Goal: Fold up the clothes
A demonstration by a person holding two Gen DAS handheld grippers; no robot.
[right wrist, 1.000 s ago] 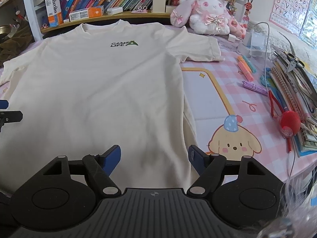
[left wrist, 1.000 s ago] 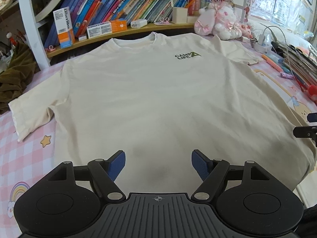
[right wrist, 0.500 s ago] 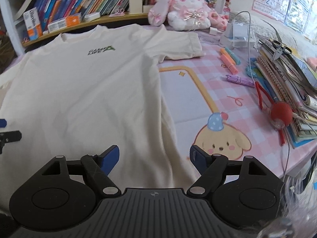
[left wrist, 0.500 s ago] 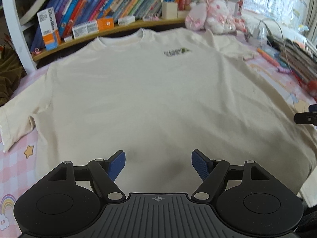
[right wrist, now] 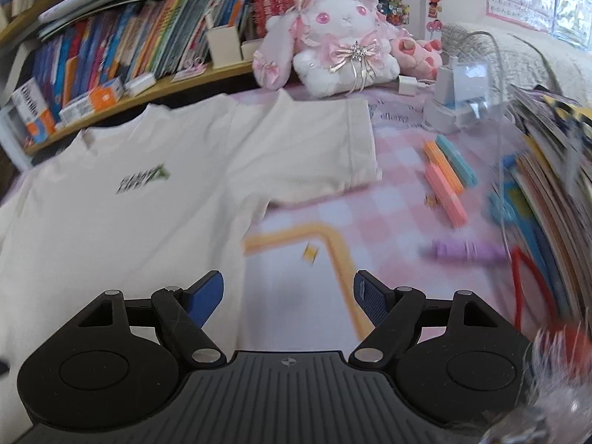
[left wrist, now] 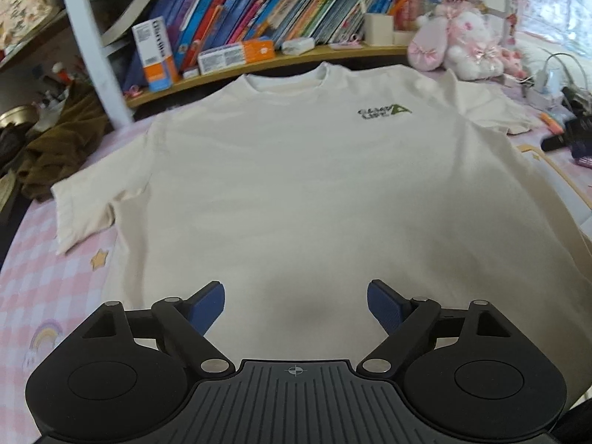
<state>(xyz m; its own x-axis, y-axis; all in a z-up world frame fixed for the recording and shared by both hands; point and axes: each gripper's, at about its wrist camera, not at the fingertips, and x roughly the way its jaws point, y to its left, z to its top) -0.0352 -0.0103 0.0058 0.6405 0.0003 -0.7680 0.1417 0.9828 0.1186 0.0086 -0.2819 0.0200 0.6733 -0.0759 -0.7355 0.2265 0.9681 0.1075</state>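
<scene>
Pink checked table cover [left wrist: 44, 288] with cartoon prints; bookshelf [left wrist: 259, 63] behind, plush rabbit [right wrist: 344, 55] at the back right. Cream T-shirt [left wrist: 296, 192] lies flat, face up, collar toward shelf. Left gripper [left wrist: 296, 305] over its lower middle, jaws opening, nothing between. Right gripper [right wrist: 288, 298] over shirt's right edge, jaws apart, empty.

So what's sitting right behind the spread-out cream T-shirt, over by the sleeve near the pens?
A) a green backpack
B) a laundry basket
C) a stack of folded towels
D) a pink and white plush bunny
D: in the right wrist view a pink and white plush bunny with bows sits just past the sleeve of the T-shirt, at the end of the bookshelf.
</scene>
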